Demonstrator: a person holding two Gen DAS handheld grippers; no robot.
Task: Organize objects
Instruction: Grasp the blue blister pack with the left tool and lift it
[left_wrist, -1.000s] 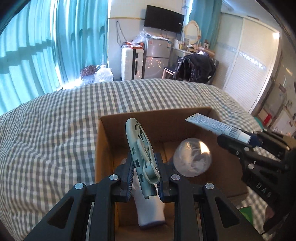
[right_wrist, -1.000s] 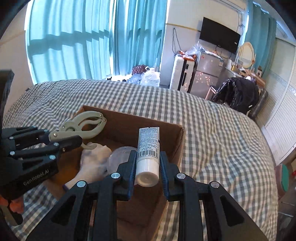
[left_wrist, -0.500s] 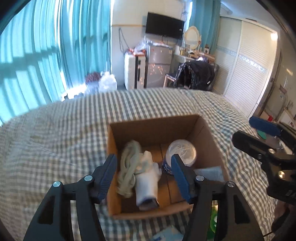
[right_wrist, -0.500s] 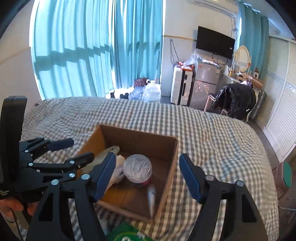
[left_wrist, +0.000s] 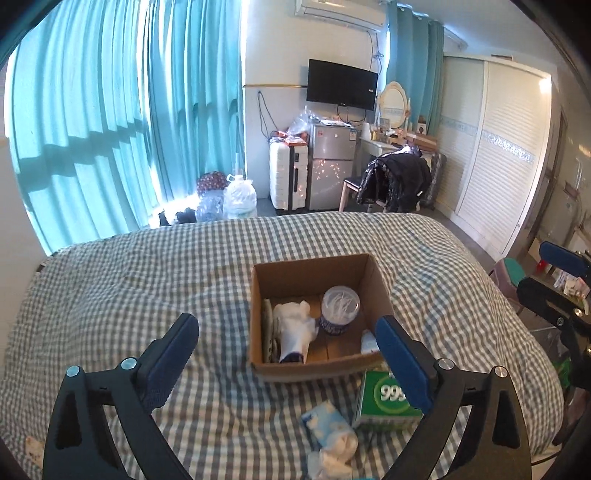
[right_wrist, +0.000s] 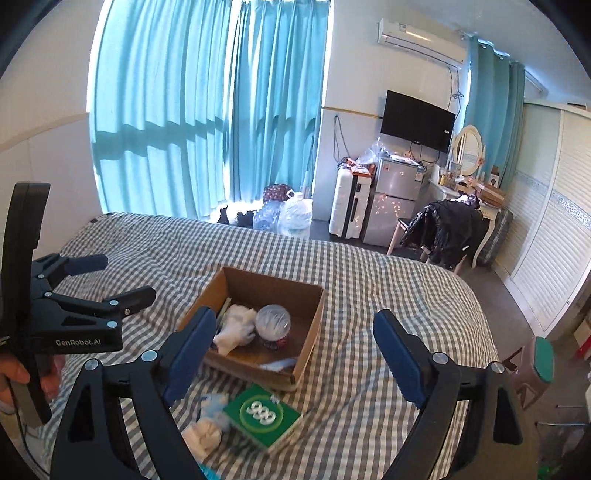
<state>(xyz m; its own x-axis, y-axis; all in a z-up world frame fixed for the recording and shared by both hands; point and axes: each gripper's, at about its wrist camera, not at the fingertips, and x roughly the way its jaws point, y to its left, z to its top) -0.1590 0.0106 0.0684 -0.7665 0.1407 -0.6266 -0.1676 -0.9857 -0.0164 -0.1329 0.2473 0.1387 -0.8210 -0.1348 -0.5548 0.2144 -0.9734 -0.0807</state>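
An open cardboard box (left_wrist: 314, 264) (right_wrist: 273, 282) sits on the checked bed. In it lie a pale green clip (left_wrist: 267, 325), a white sock (left_wrist: 295, 325) (right_wrist: 236, 328), a clear-lidded round jar (left_wrist: 340, 306) (right_wrist: 273, 321) and a white tube (left_wrist: 369, 339) (right_wrist: 277, 365). My left gripper (left_wrist: 286, 323) (right_wrist: 118, 277) hovers above and short of the box, jaws opening, nothing between them. My right gripper (right_wrist: 295, 315) (left_wrist: 539, 269) hangs likewise, jaws opening and empty. A green "999" box (left_wrist: 384, 398) (right_wrist: 262, 413) and a blue-white tissue pack (left_wrist: 328, 432) (right_wrist: 207, 424) lie in front of the box.
The checked bed (left_wrist: 129, 295) spreads wide to the left and behind the box. A person's hand (right_wrist: 14, 373) holds the left gripper. A green-topped stool (right_wrist: 543, 360) stands off the bed's right edge. A chair with a black jacket (left_wrist: 395, 181), a suitcase and a fridge stand beyond.
Both grippers let go: the clip and the tube now lie in the box. Both pulled back and upward, and their jaws spread wide.
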